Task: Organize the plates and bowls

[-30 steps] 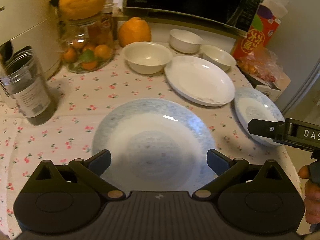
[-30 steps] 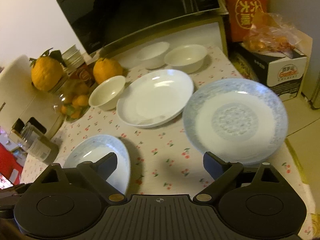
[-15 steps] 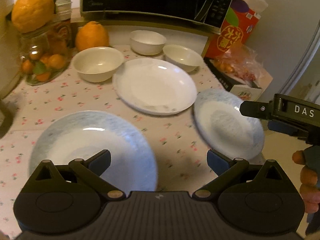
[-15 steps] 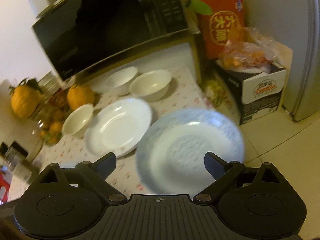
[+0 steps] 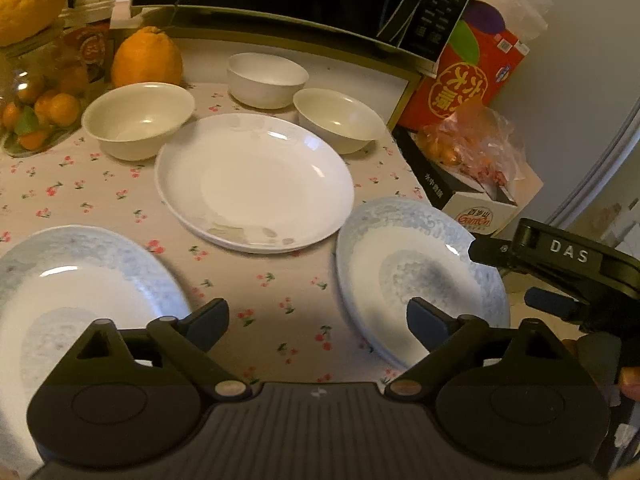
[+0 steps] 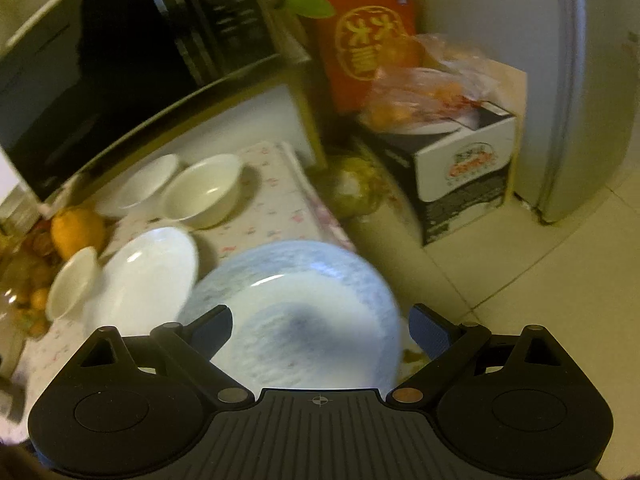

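Right claw (image 6: 320, 328) spread, empty, straddling blue-rimmed plate (image 6: 296, 320) at right tabletop (image 5: 280, 288) edge; plate dead ahead, right hand nearest. Left claw (image 5: 318, 320) spread, empty, between both blue plates.

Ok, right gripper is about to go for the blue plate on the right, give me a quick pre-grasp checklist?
1. Right gripper open: ok.
2. Blue plate lined up between its fingers: ok.
3. Fingers around the plate rim: cannot tell, view is blurred.
4. Plate is bare: ok.
5. Plate fully on the table: not ok, it seems to overhang the edge.
6. Left gripper open, holding nothing: ok.
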Available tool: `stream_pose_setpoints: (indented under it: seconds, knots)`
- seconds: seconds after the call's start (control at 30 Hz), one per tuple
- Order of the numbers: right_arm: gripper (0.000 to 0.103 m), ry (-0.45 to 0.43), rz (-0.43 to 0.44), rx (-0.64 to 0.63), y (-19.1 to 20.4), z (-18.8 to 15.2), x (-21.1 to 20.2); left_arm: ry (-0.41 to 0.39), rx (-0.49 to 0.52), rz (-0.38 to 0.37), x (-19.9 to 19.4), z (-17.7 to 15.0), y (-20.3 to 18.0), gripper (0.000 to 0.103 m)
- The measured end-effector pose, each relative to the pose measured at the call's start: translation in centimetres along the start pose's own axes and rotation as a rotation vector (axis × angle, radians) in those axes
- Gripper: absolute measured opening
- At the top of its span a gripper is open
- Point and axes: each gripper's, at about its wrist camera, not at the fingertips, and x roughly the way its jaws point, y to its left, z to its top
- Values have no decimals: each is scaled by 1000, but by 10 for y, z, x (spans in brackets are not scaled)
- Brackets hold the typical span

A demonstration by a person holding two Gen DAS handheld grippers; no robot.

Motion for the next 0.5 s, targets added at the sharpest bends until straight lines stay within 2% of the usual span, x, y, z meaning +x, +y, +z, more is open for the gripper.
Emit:
stream_pose_setpoints:
  seconds: [0.17, 0.23, 0.33, 0.4, 0.43, 0.5]
  knots:
    - [93, -17, -49, 69, -17, -2, 12, -9, -13, -9, 14, -6, -7, 75]
    - [88, -18, -56, 87, -21, -4, 15, -7, -25, -18, 19, -8, -8, 66]
    - [75, -23, -68, 83, -22, -8, 18, -8, -47, -31, 25, -11, -7, 54]
    - [61, -21, -77, 73, -21, -10, 19, -6, -57, -33, 29, -13, -5, 46]
    - [58, -18, -81, 69, -21, -11, 21, -9, -58, -33, 30, -14, -4, 44]
    - [43, -18, -87, 60, -21, -12, 22, -26, -54, -34, 30, -14, -4, 38]
